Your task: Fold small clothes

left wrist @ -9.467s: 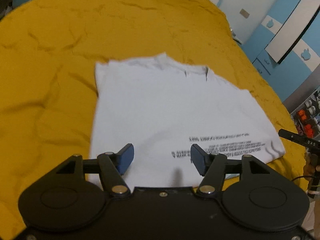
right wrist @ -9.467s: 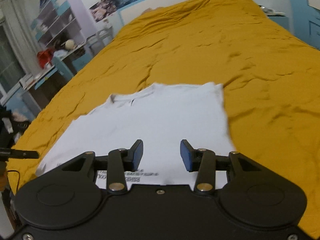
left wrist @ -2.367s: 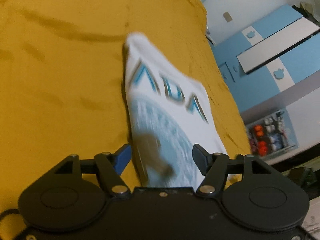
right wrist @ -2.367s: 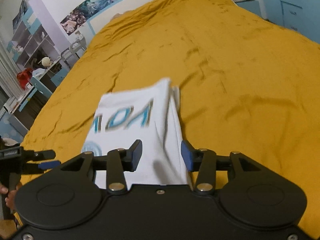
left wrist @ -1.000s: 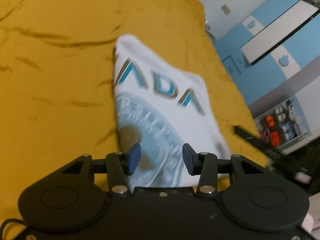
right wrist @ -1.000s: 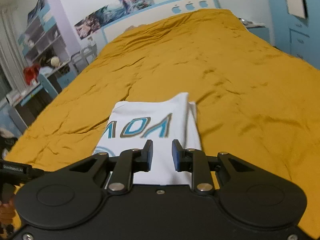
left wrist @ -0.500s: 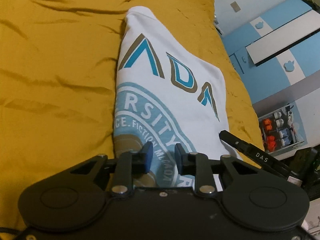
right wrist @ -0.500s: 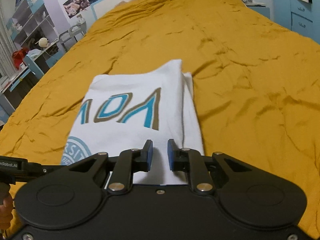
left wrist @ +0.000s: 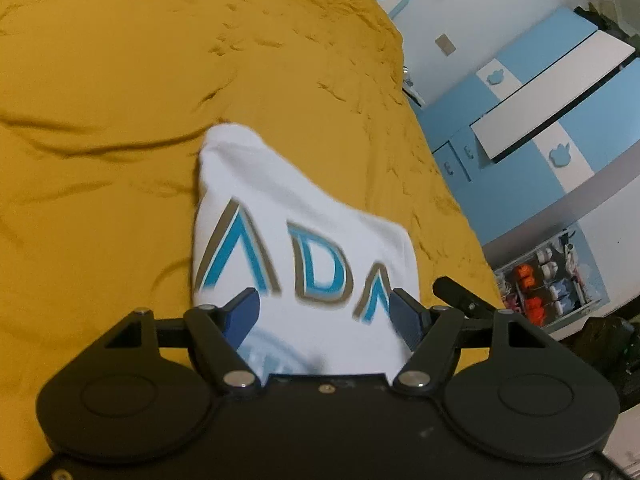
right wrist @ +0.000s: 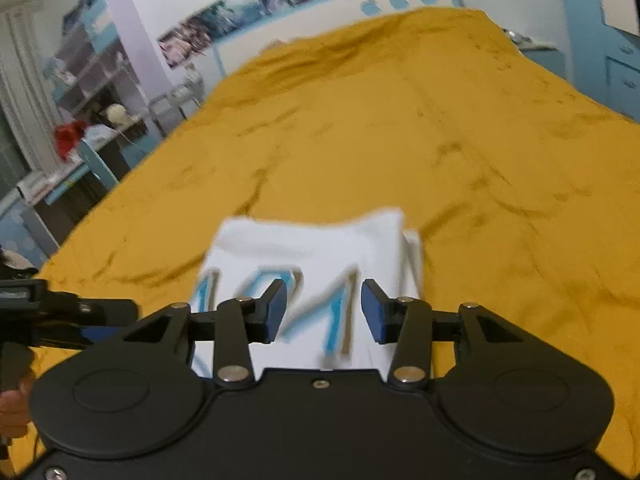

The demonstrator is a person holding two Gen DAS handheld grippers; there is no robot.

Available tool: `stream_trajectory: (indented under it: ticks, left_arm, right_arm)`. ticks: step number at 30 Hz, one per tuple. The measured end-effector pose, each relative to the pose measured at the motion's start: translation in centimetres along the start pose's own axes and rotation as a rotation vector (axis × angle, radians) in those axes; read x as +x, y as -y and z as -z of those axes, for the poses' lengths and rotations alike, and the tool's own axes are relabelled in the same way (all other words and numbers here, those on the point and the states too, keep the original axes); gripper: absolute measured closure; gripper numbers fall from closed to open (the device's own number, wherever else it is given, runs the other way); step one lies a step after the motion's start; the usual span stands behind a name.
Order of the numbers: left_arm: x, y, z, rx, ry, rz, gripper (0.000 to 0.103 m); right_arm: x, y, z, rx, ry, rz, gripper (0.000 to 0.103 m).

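Observation:
A folded white T-shirt (left wrist: 304,240) with blue and brown letters lies on the mustard-yellow bedspread (left wrist: 100,100). My left gripper (left wrist: 324,312) hovers over its near part, jaws opening wide, the pads clear of the cloth. In the right wrist view the same T-shirt (right wrist: 312,248) is blurred. My right gripper (right wrist: 322,312) stands above its near edge, jaws opening, and grips nothing. The left gripper (right wrist: 80,316) shows at that view's left edge; a tip of the right gripper (left wrist: 460,300) shows in the left wrist view.
The bedspread (right wrist: 440,120) stretches far beyond the shirt. A blue and white wardrobe (left wrist: 560,100) and a rack of small items (left wrist: 544,284) stand past the bed's right side. A shelf and desk (right wrist: 80,120) stand to the left.
Both grippers went from nearly shut to open and drew back from the shirt, which now lies folded on the bed, released.

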State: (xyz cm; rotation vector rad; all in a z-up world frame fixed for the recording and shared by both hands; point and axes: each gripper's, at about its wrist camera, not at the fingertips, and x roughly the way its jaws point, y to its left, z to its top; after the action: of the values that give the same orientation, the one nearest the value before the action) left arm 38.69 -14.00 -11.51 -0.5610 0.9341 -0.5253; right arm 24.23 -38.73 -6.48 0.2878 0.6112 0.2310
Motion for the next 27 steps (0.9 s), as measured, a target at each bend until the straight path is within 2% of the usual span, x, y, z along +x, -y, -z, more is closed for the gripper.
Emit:
stream_trajectory:
  ticks: [4,9,13,15,19,21,22,23,24,27]
  left_arm:
    - [3.5,-1.2,-2.5,-0.009,-0.016,-0.019,0.031]
    - [7.1,-3.2,-4.3,-0.045,-0.069,-0.081,0.032]
    - [8.1,-4.1,-4.5,-0.070,-0.085,-0.072,0.032]
    - [7.7,-4.0,-4.5,-0.071,-0.080,-0.068,0.032]
    - [4.7,-2.7,-3.8,-0.043,-0.051,-0.049,0.029]
    - [2.1,-2.1,-2.9,-0.007,-0.034,-0.022,0.019]
    - [0.7,-1.9,-2.3,0.011,-0.025,-0.012,0.007]
    - [-0.5,-1.9,-1.7,0.026,-0.017,-0.003,0.000]
    - [-1.8,-2.0,-0.9,0.041,-0.003,0.013,0.000]
    - [-4.0,-3.5,1.2,0.043,0.004,0.051,0.000]
  right_arm:
    - [3.4,0.8,-2.0,-0.030,-0.003,-0.002,0.060]
    - [7.9,3.4,-2.5,0.012,-0.101,0.049,0.060]
    - [9.2,4.6,-1.7,0.016,-0.126,0.105,0.061]
    - [9.2,4.9,-1.5,0.030,-0.143,0.134,0.058]
    - [6.6,5.5,-1.5,0.105,-0.103,0.072,0.058]
    - [4.2,5.8,-1.5,0.144,-0.082,0.013,0.055]
    - [3.0,6.0,-1.4,0.158,-0.077,-0.010,0.052]
    - [1.9,6.3,-1.3,0.172,-0.077,-0.040,0.047]
    - [0.9,6.6,-1.1,0.188,-0.083,-0.070,0.041]
    - [-1.4,8.2,-0.1,0.247,-0.129,-0.168,0.034]
